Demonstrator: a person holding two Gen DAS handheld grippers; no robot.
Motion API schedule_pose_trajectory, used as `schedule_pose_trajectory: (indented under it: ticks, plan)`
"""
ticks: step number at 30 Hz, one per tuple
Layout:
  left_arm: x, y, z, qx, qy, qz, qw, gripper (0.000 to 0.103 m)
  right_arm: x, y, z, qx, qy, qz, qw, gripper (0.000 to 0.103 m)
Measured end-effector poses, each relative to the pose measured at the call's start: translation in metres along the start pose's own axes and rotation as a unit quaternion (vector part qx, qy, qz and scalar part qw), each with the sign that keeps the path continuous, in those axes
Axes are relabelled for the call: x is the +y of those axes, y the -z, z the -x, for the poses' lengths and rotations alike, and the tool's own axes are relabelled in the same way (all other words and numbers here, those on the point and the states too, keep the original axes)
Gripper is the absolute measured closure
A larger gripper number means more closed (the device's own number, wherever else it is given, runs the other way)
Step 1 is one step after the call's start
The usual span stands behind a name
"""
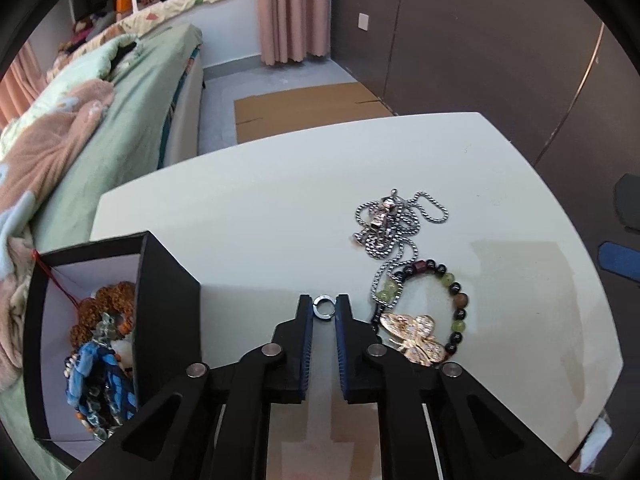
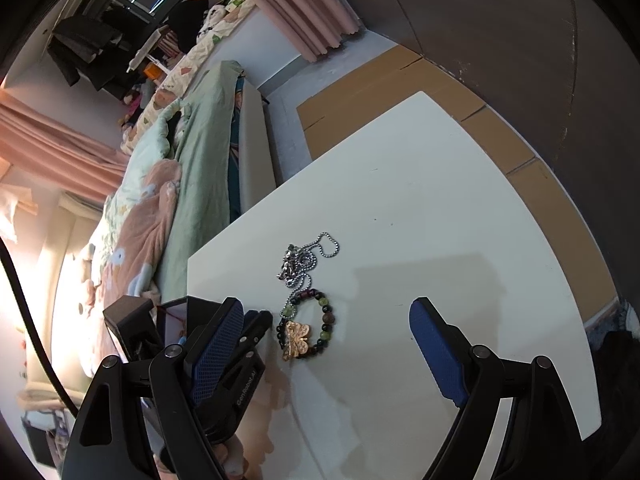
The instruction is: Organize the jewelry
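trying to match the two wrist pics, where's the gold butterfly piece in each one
Left wrist view: the gold butterfly piece lies lower right of centre, just right of the left gripper, overlapping the beaded bracelet.
Right wrist view: the butterfly sits just left of centre, low, between the right gripper's wide-open fingers.
Shared landmark: the silver chain necklace lies just beyond it in both.

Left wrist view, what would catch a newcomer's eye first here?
Most likely the small silver ring pinched at the tips of the left gripper, low on the white table. Just right of it lies a beaded bracelet with a gold butterfly brooch on its near side and a tangled silver chain necklace beyond. At the left, an open black box already holds colourful jewelry.
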State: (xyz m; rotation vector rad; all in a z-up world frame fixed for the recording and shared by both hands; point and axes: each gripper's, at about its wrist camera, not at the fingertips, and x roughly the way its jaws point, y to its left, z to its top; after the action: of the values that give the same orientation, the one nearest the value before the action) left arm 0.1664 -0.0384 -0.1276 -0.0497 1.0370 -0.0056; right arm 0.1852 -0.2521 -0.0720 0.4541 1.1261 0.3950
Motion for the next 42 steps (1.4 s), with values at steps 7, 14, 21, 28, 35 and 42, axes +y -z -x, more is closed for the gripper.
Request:
schedule_pose_trajectory:
  ticks: [7, 14, 21, 28, 35, 42]
  plan:
    - [-0.002, 0.0, 0.01, -0.01, 0.012, -0.001, 0.9999, 0.103, 0.005, 0.001, -0.003, 0.003, 0.005, 0.005, 1.0, 0.016]
    - [-0.001, 0.001, 0.023, -0.027, 0.021, -0.003, 0.9994, 0.103, 0.011, 0.003, -0.008, 0.005, 0.01, 0.01, 1.0, 0.016]
    - [-0.005, -0.001, 0.019, -0.008, 0.028, -0.021, 0.9994, 0.103, 0.014, 0.004, -0.013, 0.01, 0.012, 0.012, 1.0, 0.016]
    - [-0.009, -0.001, 0.013, 0.001, 0.015, -0.023, 0.9996, 0.101, 0.014, 0.004, -0.014, 0.011, 0.016, 0.016, 1.0, 0.016]
    - [-0.007, -0.003, 0.009, 0.003, 0.015, -0.013, 0.9998, 0.093, 0.01, 0.003, -0.011, 0.01, 0.014, 0.014, 1.0, 0.016]
    - [-0.013, -0.003, 0.017, -0.019, 0.026, -0.014, 0.9994, 0.038, 0.007, 0.001, -0.008, 0.008, 0.012, 0.011, 1.0, 0.016]
